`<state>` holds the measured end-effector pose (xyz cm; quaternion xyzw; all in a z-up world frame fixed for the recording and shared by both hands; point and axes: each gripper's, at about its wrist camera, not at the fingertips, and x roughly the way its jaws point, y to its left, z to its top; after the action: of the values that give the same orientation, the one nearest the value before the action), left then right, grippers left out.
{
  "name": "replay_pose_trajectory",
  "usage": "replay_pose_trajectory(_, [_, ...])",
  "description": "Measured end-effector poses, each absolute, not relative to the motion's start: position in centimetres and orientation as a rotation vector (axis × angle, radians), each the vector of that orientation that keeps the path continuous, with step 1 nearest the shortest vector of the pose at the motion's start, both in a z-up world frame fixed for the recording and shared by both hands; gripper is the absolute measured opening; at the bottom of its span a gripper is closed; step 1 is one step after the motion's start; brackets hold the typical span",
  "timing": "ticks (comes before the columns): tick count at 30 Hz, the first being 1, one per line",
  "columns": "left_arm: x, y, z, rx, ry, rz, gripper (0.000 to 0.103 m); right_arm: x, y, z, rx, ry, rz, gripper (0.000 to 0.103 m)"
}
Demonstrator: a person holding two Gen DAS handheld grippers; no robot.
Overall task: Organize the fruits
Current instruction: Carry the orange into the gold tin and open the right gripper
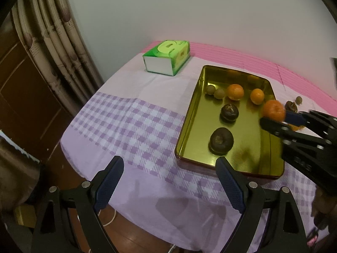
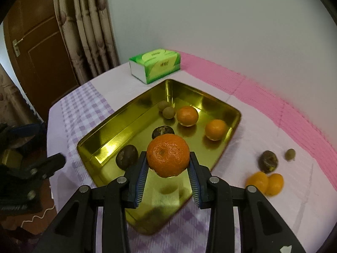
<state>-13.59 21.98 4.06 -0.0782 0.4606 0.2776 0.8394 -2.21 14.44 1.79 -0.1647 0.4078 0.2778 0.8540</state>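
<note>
Right wrist view shows the right gripper (image 2: 168, 164) with its jaws closed on an orange (image 2: 167, 155), which it holds in the air above the near part of a gold tray (image 2: 109, 139). Inside the tray lie two other oranges (image 2: 187, 116), two dark brown round fruits (image 2: 127, 156) and two small greenish-brown fruits (image 2: 169, 112) at the far end. Right of the tray, on the cloth, are two more oranges (image 2: 265, 183) touching each other, one dark fruit (image 2: 268, 161) and one small green fruit (image 2: 290, 154) a little farther. The tray stands on a bench covered with a purple checked cloth (image 2: 84, 107), and a pink mat (image 2: 263, 97) lies along the far side. A green tissue box (image 2: 154, 65) stands beyond the tray, near the wall.

Left wrist view shows the left gripper (image 1: 169, 181) with its jaws wide and nothing between them, above the near edge of the bench, left of the tray.
</note>
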Motion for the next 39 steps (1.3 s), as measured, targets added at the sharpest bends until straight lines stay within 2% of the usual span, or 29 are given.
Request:
replay_pose_trajectory(12, [-13.4, 22.0, 3.9, -0.175, 0.988, 0.584, 0.089, 0.0, 16.7, -1.0, -0.400, 0.924, 0.562, 0.034])
replay_pose_trajectory(39, [-13.2, 21.7, 3.7, -0.166, 0.996, 0.576, 0.089, 0.9, 16.5, -1.0, -0.385, 0.914, 0.523, 0.037])
